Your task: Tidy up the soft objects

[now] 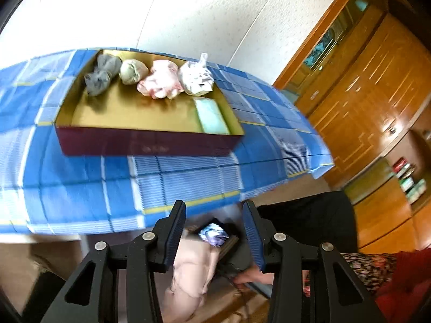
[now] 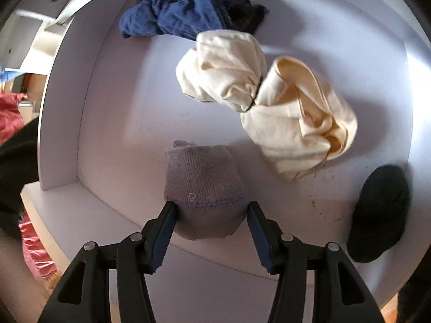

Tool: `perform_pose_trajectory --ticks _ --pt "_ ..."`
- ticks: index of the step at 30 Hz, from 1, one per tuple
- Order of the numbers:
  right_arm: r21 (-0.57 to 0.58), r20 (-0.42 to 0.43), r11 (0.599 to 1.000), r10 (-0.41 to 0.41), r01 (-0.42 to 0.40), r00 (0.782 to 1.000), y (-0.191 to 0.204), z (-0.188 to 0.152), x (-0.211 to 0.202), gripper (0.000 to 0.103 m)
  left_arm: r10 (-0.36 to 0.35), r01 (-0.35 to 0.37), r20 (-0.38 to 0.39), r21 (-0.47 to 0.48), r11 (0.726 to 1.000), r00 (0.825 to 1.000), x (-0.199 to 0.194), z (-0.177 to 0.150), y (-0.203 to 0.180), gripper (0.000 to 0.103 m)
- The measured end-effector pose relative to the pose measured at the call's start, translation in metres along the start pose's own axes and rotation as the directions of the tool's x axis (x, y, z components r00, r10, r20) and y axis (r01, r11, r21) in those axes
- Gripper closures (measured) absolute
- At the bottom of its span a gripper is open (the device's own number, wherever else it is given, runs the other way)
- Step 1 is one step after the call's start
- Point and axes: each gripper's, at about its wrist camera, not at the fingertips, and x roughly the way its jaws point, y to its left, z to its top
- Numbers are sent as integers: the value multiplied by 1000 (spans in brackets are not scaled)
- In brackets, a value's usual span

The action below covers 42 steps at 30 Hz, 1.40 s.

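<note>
My right gripper (image 2: 210, 212) points down, jaws part open around the grey knitted bundle (image 2: 204, 188) in the white drawer (image 2: 113, 140), pads just beside its flanks, its width spanning them; my left gripper (image 1: 214, 222) hangs empty, half open, nothing between its pads, well short of the box (image 1: 145, 142) on the table

Our left wrist view looks forward and downward along its own fingers (image 1: 183, 231), from off the near edge of the blue checked cloth (image 1: 80, 183). The open box (image 1: 145, 145) lies near, ahead and left of centre on that cloth; beyond the box we see a pale wall, and to its right a wooden cabinet (image 1: 358, 102). Our right wrist view faces steeply down into a white drawer (image 2: 113, 123), close above the clothes lying there. We find the cloth again as a sliver of blue at that view's far left edge.
</note>
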Motion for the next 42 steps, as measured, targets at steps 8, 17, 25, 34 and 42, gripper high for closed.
perform_pose_trajectory --ticks 8,17,25,34,42 --pt "11 -10 1000 9 -9 1000 -1 2 7 49 181 -174 -309 51 983 933 76 -57 31 31" --pt "-5 -29 1000 -2 2 1000 5 0 10 52 390 -349 -492 178 920 778 177 -98 80 12" --pt "33 -39 999 32 -31 999 -3 6 16 52 540 -386 -491 384 839 684 230 -105 93 9" --pt "49 -51 998 47 -45 998 -19 9 21 52 563 -407 -541 391 826 625 255 -126 122 38" --pt "29 -70 999 48 -46 996 -19 12 29 51 447 -354 -559 273 894 698 220 -133 123 49"
